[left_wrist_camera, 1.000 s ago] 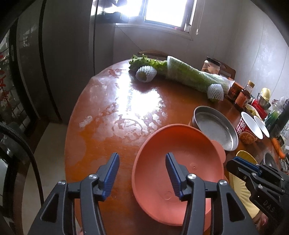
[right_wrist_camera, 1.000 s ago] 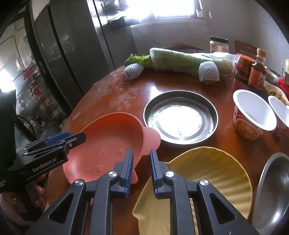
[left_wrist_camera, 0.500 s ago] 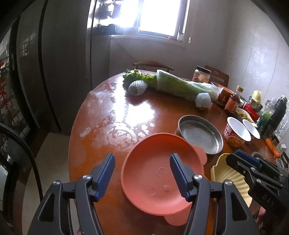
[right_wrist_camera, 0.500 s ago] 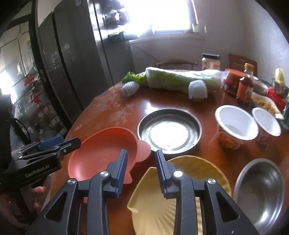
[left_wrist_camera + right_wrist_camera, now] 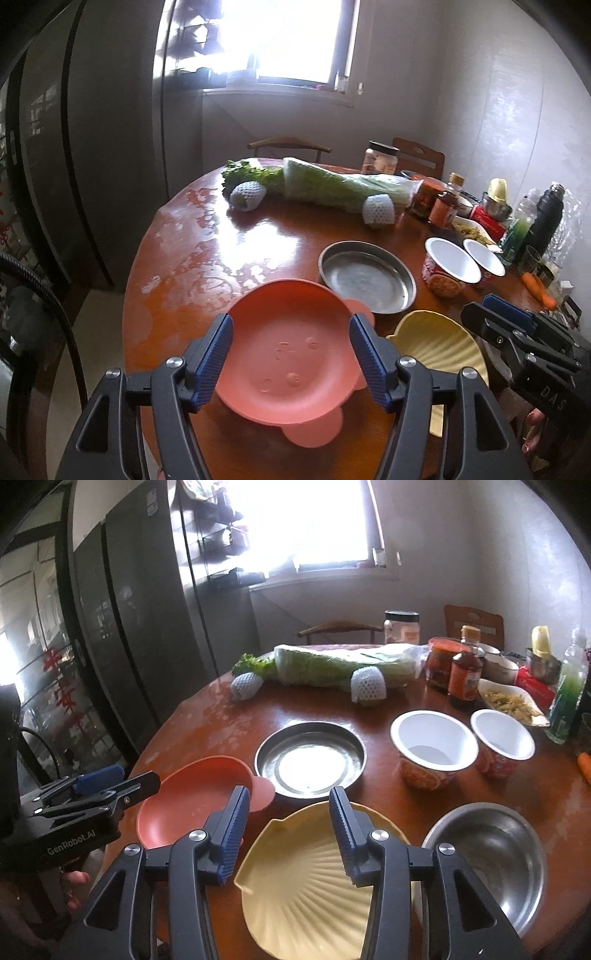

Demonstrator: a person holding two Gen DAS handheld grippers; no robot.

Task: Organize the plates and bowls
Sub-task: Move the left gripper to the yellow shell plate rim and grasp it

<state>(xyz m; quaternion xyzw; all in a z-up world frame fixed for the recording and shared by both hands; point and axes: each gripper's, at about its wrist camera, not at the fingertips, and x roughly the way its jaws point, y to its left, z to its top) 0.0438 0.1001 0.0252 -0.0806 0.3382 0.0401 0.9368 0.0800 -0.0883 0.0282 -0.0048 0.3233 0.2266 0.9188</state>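
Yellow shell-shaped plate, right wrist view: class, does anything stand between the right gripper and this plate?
Nothing visible does. The right gripper, its jaws just opened and holding nothing, hangs directly over the yellow shell-shaped plate. The pink plate lies to its left, the steel bowl to its right, the steel pan beyond; none is between.

we see a wrapped cabbage lying across the far table, two foam-netted fruits just beside it, sauce bottles and a lidded jar nearby, two chairs behind.
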